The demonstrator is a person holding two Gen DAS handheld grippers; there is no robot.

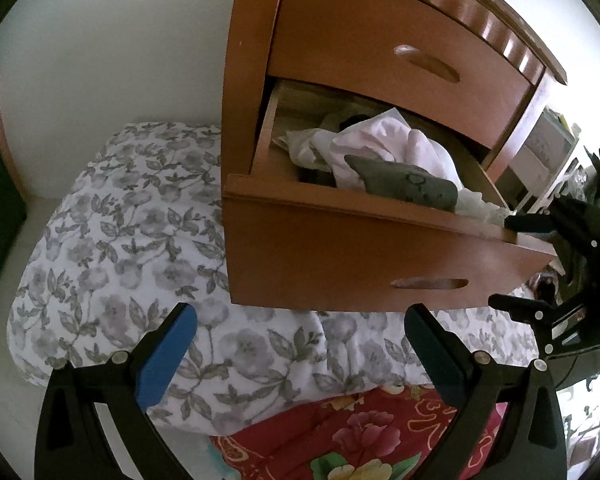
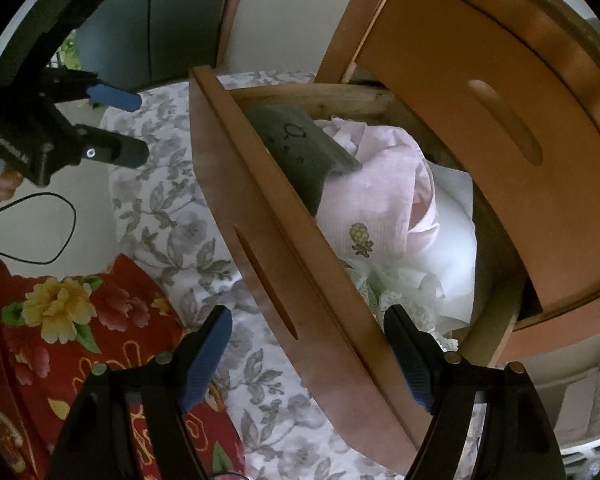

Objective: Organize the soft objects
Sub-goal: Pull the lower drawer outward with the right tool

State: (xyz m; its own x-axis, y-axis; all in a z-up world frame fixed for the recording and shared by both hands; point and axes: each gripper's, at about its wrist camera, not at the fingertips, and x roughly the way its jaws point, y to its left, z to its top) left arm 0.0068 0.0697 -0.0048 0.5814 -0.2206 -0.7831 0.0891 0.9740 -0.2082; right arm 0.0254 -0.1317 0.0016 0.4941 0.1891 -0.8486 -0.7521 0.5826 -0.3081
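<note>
both grippers' fingers spread empty: right gripper (image 2: 308,356) straddles the open drawer (image 2: 320,280) front edge.

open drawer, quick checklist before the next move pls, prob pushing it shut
1. Left gripper empty, jaws open: ok.
2. Right gripper empty, jaws open astride the drawer front: ok.
3. Grey sock inside the drawer: ok.
4. Pink garment below the upper drawer: cannot tell, it is piled high.
5. White lace cloth clear of the drawer's front edge: not ok, it lies at the rim.
6. Floral bedding clear of the drawer's path: cannot tell.
</note>
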